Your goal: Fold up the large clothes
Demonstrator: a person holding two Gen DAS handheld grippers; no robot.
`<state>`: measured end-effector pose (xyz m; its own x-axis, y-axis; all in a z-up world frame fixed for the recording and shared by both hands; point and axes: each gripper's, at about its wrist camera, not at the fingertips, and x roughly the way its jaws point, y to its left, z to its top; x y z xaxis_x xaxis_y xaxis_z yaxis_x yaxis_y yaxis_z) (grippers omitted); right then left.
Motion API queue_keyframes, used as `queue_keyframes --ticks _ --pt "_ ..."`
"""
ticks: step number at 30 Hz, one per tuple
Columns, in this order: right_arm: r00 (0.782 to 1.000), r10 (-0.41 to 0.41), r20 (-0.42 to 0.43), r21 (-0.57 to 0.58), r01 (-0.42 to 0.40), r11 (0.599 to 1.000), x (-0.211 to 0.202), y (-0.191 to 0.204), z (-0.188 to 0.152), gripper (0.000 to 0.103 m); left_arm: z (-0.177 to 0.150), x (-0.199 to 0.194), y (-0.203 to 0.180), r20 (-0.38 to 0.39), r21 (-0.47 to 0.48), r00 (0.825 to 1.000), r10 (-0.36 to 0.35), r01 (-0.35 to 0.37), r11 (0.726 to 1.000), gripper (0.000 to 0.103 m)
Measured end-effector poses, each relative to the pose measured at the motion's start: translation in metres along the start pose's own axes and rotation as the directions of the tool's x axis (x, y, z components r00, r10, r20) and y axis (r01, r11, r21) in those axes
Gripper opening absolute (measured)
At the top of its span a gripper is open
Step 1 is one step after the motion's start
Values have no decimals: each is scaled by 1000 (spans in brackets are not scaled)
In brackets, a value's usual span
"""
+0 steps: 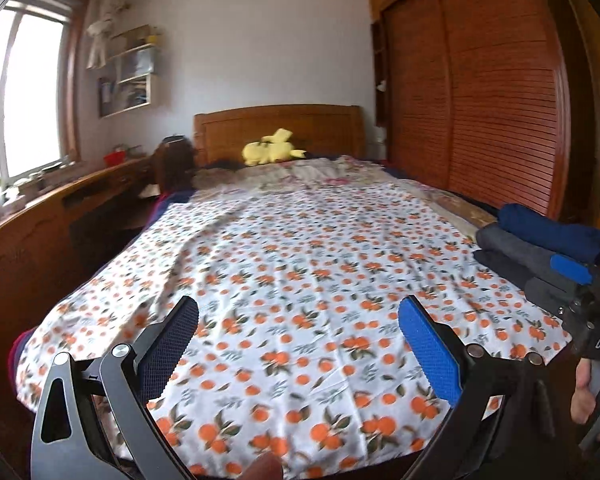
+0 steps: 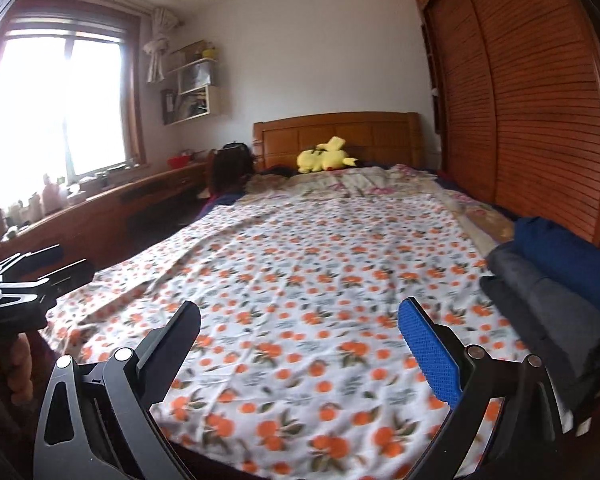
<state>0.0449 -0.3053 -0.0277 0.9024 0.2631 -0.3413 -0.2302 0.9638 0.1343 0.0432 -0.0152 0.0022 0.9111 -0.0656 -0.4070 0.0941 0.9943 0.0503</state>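
- Tongs on the left [image 1: 298,336] and right tongs [image 2: 300,338] are both gaping wide, gripping nothing.
- Folded clothes [image 2: 556,280] are sitting stacked on the bed's [image 1: 300,264] right edge.

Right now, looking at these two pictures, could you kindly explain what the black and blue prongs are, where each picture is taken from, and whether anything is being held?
No robot here: a person holds a two-finger claw in each hand, with a camera on each looking along its fingers. One picture is from the left claw, the other from the right claw; each also catches the other claw at its edge. Both stand open and hold nothing. Before them is a bed with an orange-print sheet spread over it. A stack of folded dark clothes sits on its right side, and a yellow plush toy lies by the headboard.
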Motion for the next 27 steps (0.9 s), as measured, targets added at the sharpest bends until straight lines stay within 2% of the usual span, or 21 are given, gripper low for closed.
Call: queue_keyframes --ticks 5,10,27 --pt "1000 13 5 -8 -13 1000 -1 22 -7 96 -15 -9 18 -28 -48 1000 11 -12 999 101" --pt "1000 18 0 -14 -18 1000 -1 33 -11 96 -25 -10 23 -29 -57 999 40 -42 998 101" --pt "1000 19 -19 -7 -19 1000 6 33 -16 96 -33 -15 23 -14 -67 999 42 -43 997 101"
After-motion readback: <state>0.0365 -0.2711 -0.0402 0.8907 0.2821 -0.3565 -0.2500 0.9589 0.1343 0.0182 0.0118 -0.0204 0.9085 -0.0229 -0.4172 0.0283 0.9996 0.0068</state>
